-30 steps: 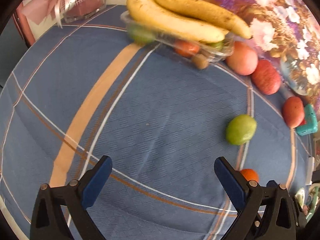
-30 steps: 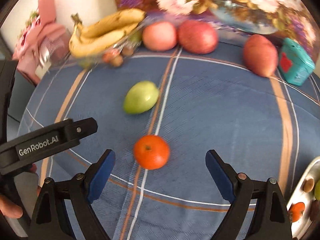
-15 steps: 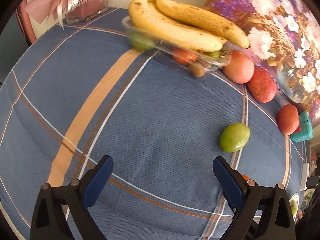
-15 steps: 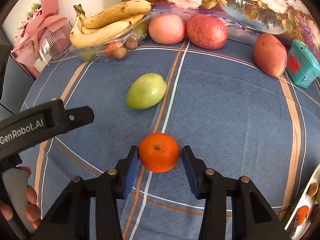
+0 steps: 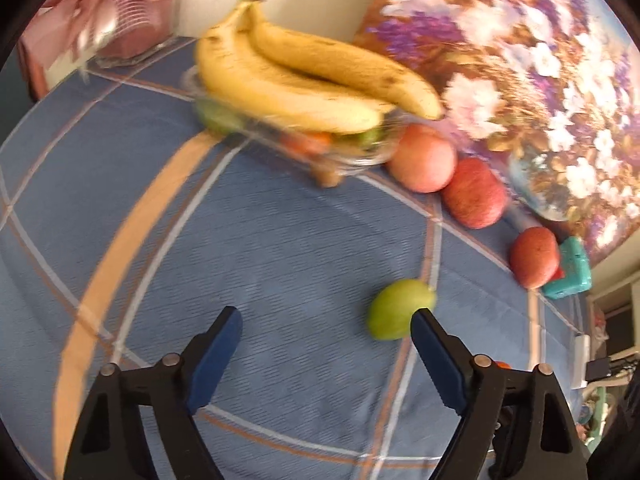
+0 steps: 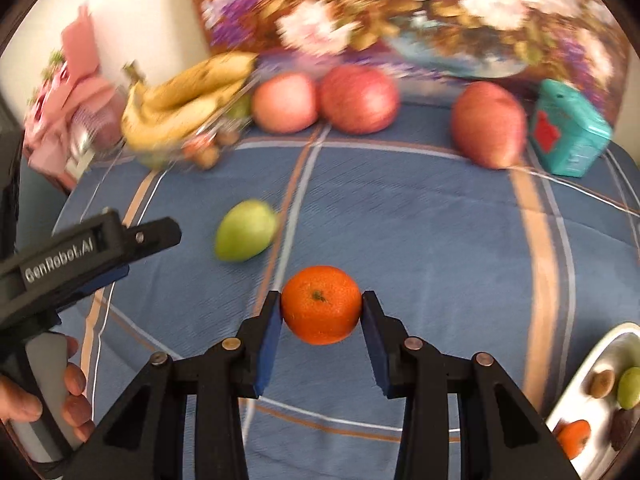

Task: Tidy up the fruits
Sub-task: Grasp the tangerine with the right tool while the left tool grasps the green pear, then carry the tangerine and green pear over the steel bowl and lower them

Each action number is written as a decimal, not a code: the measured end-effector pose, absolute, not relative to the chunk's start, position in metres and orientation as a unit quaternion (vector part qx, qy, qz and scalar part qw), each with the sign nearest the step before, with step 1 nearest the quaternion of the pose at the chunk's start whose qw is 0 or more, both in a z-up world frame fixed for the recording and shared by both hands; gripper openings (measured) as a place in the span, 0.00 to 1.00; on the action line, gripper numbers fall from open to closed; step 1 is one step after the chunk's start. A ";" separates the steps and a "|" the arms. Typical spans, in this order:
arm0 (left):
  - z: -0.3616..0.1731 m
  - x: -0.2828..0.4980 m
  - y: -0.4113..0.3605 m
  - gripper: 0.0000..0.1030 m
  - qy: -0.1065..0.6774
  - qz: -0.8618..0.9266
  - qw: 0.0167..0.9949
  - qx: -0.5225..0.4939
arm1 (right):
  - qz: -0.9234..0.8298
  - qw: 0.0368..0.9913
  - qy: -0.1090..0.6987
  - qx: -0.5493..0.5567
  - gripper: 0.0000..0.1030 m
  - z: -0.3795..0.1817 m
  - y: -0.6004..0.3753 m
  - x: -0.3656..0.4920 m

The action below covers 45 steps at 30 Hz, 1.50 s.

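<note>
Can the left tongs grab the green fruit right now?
Probably yes. The left tongs are open, and the green fruit lies alone on the blue tablecloth just beside one fingertip, with nothing in between. They'd only need to shift sideways.

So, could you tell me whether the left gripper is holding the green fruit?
No, the left gripper is open with nothing between its fingers, and the green fruit lies on the cloth beyond its right finger.
</note>
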State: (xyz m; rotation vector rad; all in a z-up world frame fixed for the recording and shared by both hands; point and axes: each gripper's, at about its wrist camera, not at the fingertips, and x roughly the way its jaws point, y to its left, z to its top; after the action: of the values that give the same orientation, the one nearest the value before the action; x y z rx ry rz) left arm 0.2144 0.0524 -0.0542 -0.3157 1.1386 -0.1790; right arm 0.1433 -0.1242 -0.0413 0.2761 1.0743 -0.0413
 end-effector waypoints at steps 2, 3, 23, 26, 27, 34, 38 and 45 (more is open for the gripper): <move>-0.058 0.219 0.044 0.83 0.538 -0.094 0.824 -0.154 | -0.031 0.849 0.507 0.145 0.40 -0.039 -0.140 0.141; -0.061 0.221 0.039 0.81 0.537 -0.099 0.823 -0.155 | -0.037 0.849 0.505 0.149 0.40 -0.039 -0.146 0.140; -0.075 0.229 -0.004 0.46 0.526 -0.136 0.831 -0.117 | -0.047 0.838 0.508 0.196 0.40 -0.047 -0.175 0.132; -0.075 0.229 0.000 0.46 0.533 -0.137 0.825 -0.126 | -0.047 0.837 0.508 0.196 0.40 -0.046 -0.174 0.132; -0.074 0.228 0.002 0.46 0.536 -0.136 0.823 -0.130 | -0.047 0.837 0.509 0.196 0.40 -0.045 -0.174 0.131; -0.066 0.211 0.018 0.46 0.558 -0.125 0.808 -0.144 | -0.049 0.841 0.507 0.183 0.40 -0.032 -0.165 0.120; -0.063 0.192 0.027 0.46 0.572 -0.117 0.799 -0.143 | -0.048 0.845 0.502 0.177 0.40 -0.019 -0.156 0.103; -0.051 0.153 0.031 0.46 0.582 -0.123 0.790 -0.151 | -0.042 0.851 0.502 0.151 0.40 -0.005 -0.138 0.073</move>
State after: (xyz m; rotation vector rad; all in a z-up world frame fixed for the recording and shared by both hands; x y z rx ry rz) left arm 0.1532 0.0314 -0.0511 -0.3248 1.2530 -0.2644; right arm 0.0729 -0.1379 -0.0049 0.3174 1.0569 -0.0875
